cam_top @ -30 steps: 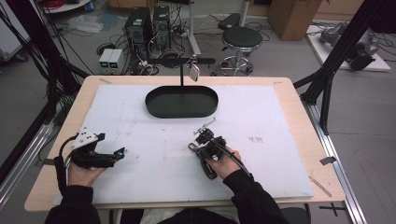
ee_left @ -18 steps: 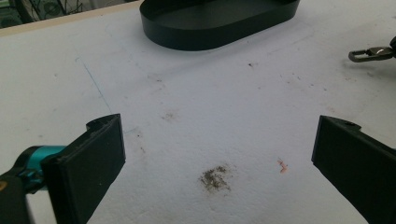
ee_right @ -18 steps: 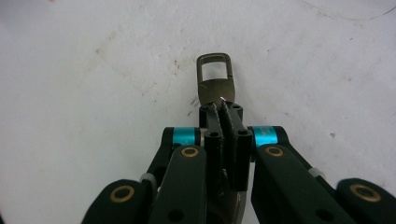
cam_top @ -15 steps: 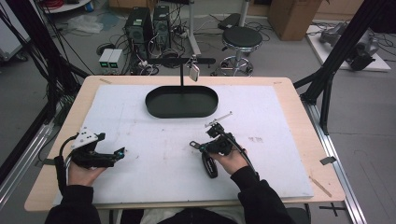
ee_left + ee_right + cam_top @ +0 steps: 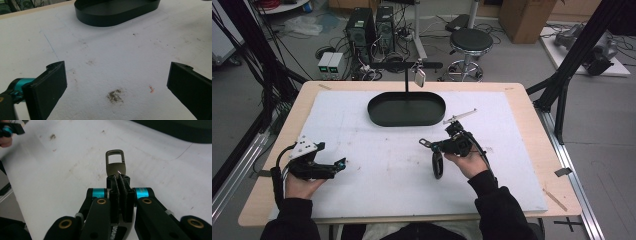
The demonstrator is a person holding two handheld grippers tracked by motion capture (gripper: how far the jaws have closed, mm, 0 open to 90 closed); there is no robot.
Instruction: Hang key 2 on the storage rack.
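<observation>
Lifting off the worktop (image 5: 377, 165), right gripper (image 5: 119, 178) pinches the key fob (image 5: 438, 164) by its metal clasp (image 5: 115, 162) — fob now dangles, drifted toward the tray (image 5: 406, 109) at 11 o'clock. Left gripper (image 5: 115, 80) spread, idle — likely bound for the stand hook.

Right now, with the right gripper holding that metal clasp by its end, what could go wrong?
1. The right gripper pinches only the clasp's end, and the black strap dangles below, so it could twist or slip out.
2. The stand's crossbar already carries a tag; the clasp could knock it.
3. The left gripper rests open, too far away to steady anything.
</observation>
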